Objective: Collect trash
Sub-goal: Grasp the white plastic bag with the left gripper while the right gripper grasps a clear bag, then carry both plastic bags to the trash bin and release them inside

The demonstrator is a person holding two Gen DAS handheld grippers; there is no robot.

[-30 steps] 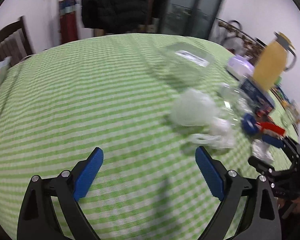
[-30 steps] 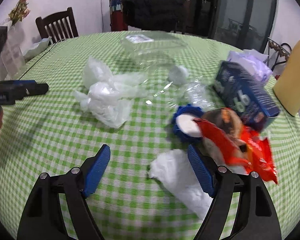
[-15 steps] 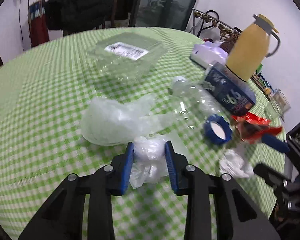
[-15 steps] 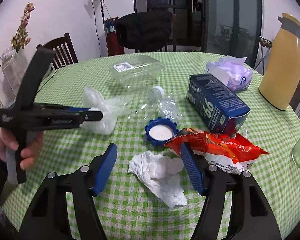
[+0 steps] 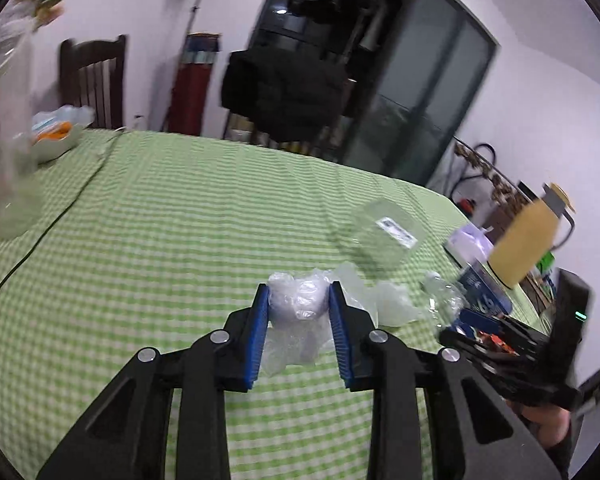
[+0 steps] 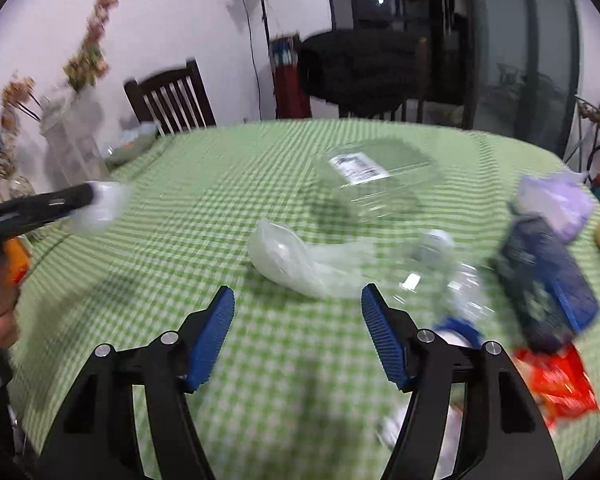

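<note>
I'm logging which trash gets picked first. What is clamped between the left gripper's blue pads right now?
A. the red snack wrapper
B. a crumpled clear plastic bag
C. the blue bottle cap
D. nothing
B: in the left wrist view the left gripper has its pads pressed on both sides of a crumpled clear plastic bag, held above the green checked tablecloth.

A crinkly clear plastic bag point(image 5: 298, 304) is shining, and green checked cloth is covering the surface point(image 5: 180, 220), looking soft and matt.
</note>
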